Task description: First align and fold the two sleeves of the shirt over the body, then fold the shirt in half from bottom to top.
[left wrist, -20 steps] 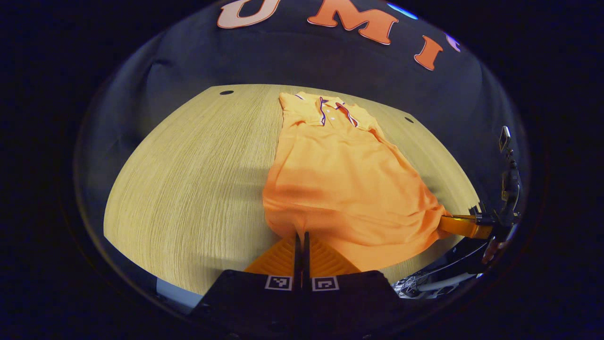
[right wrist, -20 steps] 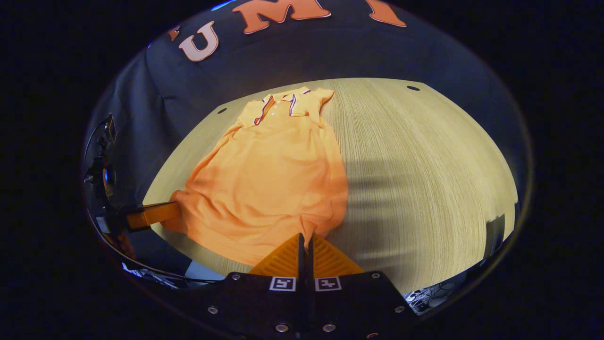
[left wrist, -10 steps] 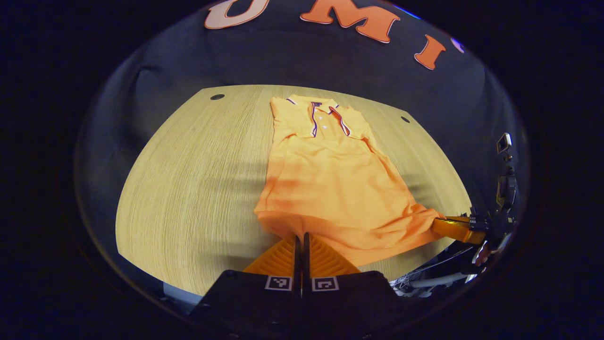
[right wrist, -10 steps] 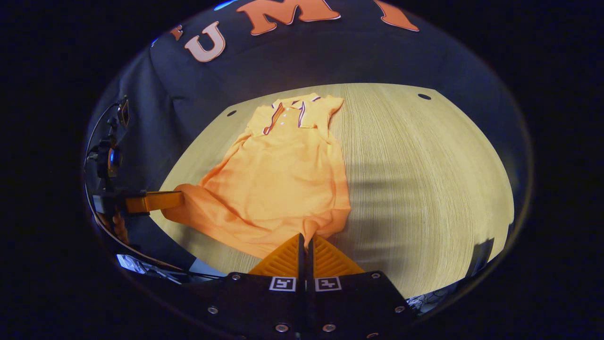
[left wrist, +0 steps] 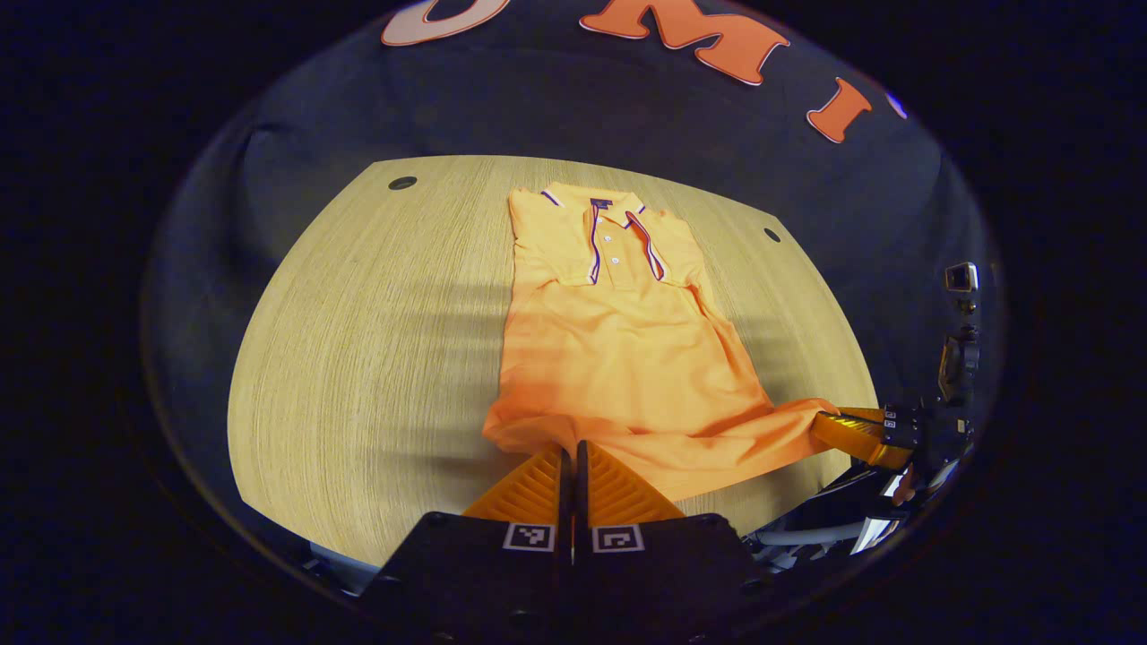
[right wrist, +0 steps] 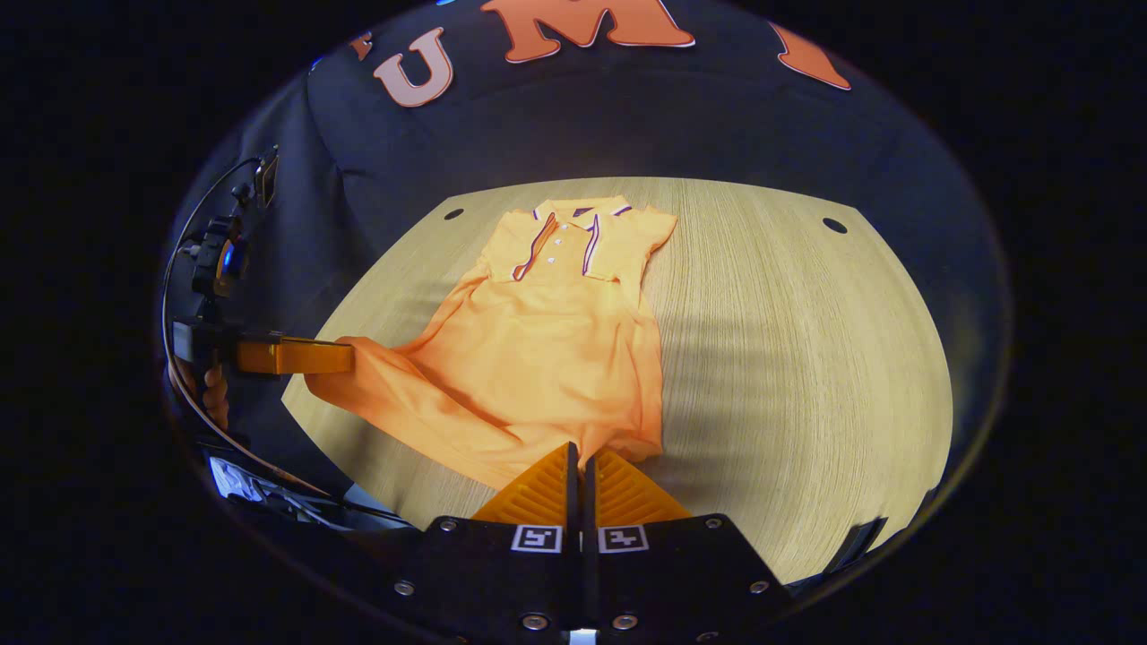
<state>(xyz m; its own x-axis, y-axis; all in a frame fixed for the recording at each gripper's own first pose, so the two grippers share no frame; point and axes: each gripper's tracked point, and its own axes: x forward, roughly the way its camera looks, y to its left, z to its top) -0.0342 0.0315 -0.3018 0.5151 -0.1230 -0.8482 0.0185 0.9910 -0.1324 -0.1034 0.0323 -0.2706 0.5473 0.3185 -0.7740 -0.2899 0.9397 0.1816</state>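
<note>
One orange polo shirt (left wrist: 618, 349) lies on the wooden desk (left wrist: 376, 340), collar at the far end, sleeves folded over the body. Two tools hold its near hem, one at each bottom corner. The left tool (left wrist: 568, 448) is pinched tight on its corner, and the right tool (right wrist: 578, 448) is pinched on the other. Both corners look raised a little off the desk, the hem stretched between them.

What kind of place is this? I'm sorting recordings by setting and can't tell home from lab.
Most likely a recording booth, not a home: a bare wooden table backed by a black cloth wall, with just an orange polo shirt laid on it and cables trailing off the near edge.
</note>
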